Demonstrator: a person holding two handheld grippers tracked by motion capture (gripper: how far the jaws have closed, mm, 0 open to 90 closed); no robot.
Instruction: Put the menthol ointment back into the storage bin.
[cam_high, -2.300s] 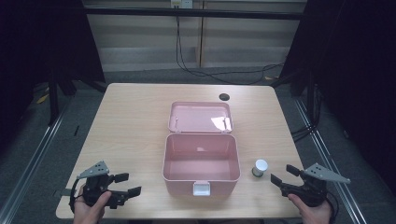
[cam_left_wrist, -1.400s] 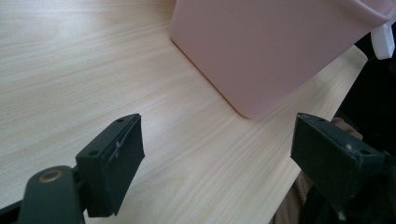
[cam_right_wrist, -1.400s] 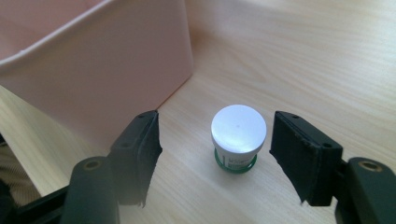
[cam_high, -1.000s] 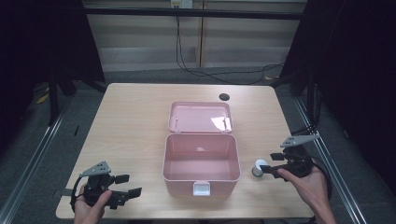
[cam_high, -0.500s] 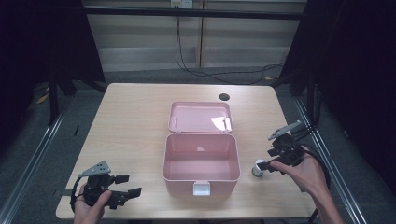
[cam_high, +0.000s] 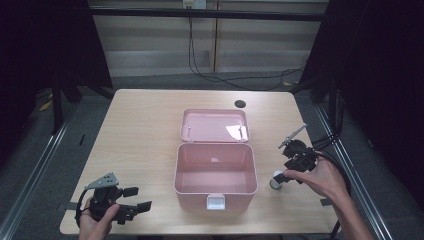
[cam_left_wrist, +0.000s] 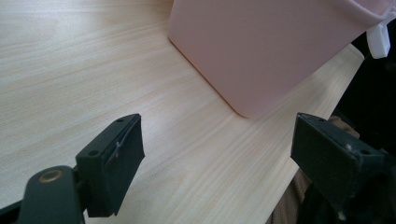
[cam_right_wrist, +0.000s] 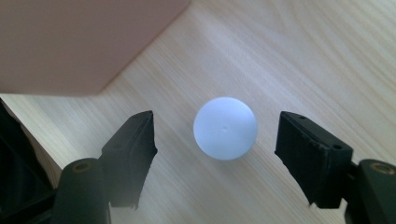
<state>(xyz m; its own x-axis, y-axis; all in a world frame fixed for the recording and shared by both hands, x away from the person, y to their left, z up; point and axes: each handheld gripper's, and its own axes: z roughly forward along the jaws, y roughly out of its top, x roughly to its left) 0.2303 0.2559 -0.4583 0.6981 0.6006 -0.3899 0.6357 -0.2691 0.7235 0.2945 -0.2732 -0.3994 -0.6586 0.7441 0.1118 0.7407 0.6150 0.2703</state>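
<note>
Bench (cam_high: 150, 125) first: a pale wooden top carrying an open pink storage box (cam_high: 215, 170), lid hinged back on its far side. Just right of the box stands a small white-capped container (cam_high: 276, 180) — upright, long axis vertical, cap facing up. The right gripper (cam_right_wrist: 217, 135) hangs above it, fingers wide apart, holding nothing. The left gripper (cam_high: 131, 200) rests left of the box, fingers spread, empty. An off-centre pinch could tip the container — it looks narrow.

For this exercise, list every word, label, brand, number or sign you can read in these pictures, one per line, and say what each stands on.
None can be read.
Pink box and its open lid: plain, no print visible.
White round cap between the right tool's jaws: blank.
Left tool and wooden table: no markings legible.
</note>
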